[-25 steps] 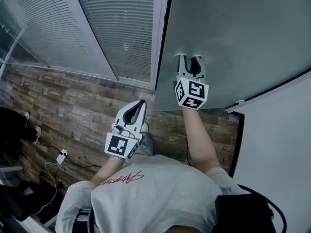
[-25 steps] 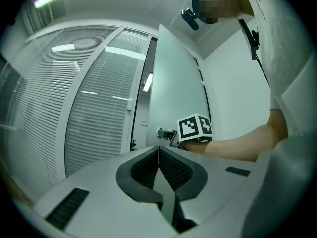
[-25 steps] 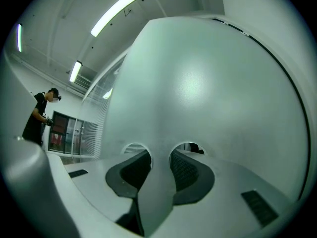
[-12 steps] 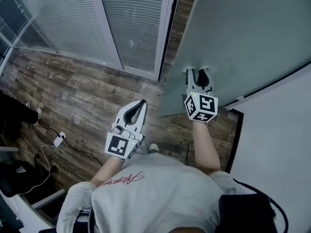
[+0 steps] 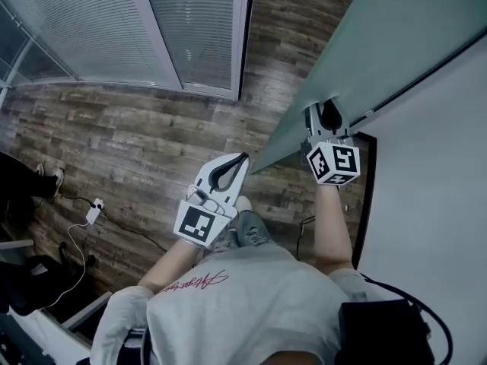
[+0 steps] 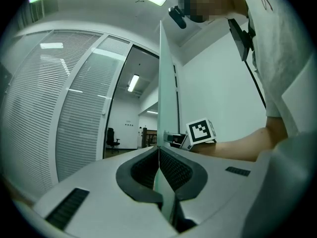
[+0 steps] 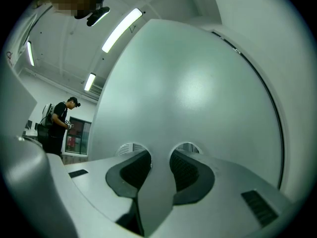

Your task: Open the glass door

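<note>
Glass door (image 5: 380, 40), frosted, apparently ajar

Clear to pass over wooden floor (image 5: 293, 29) between glass door (image 5: 380, 44) edge and louvred partition (image 5: 190, 29); blocked rightward by door, white wall (image 5: 434, 204) close behind.

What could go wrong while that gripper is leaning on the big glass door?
1. The right gripper only presses its open jaws against the smooth glass door. It grips nothing, so it might slide off.
2. The door stands angled toward the white wall. Pushed hard, it could bang into the wall.
3. The left gripper is shut on nothing and points toward the door's edge, so it might bump it.
</note>
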The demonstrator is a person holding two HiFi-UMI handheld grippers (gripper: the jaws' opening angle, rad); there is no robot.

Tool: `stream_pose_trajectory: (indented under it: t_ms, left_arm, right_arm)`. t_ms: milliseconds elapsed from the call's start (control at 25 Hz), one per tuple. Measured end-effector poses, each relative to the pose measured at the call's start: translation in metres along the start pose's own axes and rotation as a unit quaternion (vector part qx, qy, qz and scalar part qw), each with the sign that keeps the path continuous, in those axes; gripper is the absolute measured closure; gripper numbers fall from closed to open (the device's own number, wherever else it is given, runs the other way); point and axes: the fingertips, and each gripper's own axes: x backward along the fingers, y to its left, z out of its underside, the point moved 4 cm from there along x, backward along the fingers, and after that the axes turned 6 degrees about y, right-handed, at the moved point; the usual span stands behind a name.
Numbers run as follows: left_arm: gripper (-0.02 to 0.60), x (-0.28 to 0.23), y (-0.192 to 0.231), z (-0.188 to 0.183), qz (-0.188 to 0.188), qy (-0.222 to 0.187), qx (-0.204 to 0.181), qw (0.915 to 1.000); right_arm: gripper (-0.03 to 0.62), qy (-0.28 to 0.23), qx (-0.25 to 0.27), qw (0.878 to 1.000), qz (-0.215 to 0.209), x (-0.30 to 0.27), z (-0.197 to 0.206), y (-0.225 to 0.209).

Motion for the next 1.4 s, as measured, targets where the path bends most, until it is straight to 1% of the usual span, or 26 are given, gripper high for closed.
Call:
stream_pose_trajectory:
  t_ms: [80, 160, 280, 440, 600, 720, 800, 920, 1000, 1200, 1400]
  left_arm:
    - [0.565, 0.004, -0.023, 0.0, 0.029, -0.002, -0.002, 0.9996]
    - [0.565, 0.009, -0.046, -0.003, 0.054, -0.003, 0.0, 0.9985]
    - [0.565, 0.013, -0.08, -0.008, 0.084, -0.002, -0.001, 0.9964]
    - [0.565, 0.01, -0.128, -0.008, 0.12, -0.013, -0.012, 0.9926]
    - [0.565, 0.003, -0.175, -0.006, 0.136, -0.021, -0.019, 0.9903]
    - [0.565, 0.0, -0.206, -0.005, 0.137, -0.028, -0.019, 0.99]
    - [0.565, -0.001, -0.228, -0.001, 0.139, -0.027, -0.02, 0.9898]
    - [0.565, -0.004, -0.262, -0.001, 0.153, -0.027, -0.017, 0.9877]
    - [0.565, -0.01, -0.282, 0.001, 0.163, -0.021, -0.016, 0.9863]
    - [0.565, -0.027, -0.33, 0.003, 0.172, -0.012, -0.018, 0.9848]
    - [0.565, -0.044, -0.383, 0.007, 0.207, -0.014, -0.024, 0.9779]
  right_arm:
    - [0.465, -0.003, 0.0, 1.0, 0.003, 0.025, -0.002, 0.0]
    - [0.465, -0.005, 0.003, 1.0, -0.01, 0.05, -0.005, 0.0]
    - [0.465, -0.011, 0.003, 0.999, -0.035, 0.088, -0.011, -0.003]
    - [0.465, -0.005, 0.002, 0.999, -0.049, 0.141, -0.008, -0.016]
    - [0.465, -0.01, -0.001, 0.998, -0.061, 0.189, -0.005, -0.033]
    - [0.465, -0.013, -0.001, 0.997, -0.076, 0.224, -0.004, -0.045]
    - [0.465, -0.015, -0.001, 0.996, -0.087, 0.249, -0.003, -0.052]
    - [0.465, -0.02, -0.003, 0.995, -0.102, 0.285, -0.004, -0.064]
    - [0.465, -0.026, -0.008, 0.993, -0.117, 0.306, -0.006, -0.076]
    - [0.465, -0.021, -0.01, 0.987, -0.16, 0.354, -0.005, -0.112]
    - [0.46, -0.027, -0.02, 0.979, -0.2, 0.404, -0.004, -0.149]
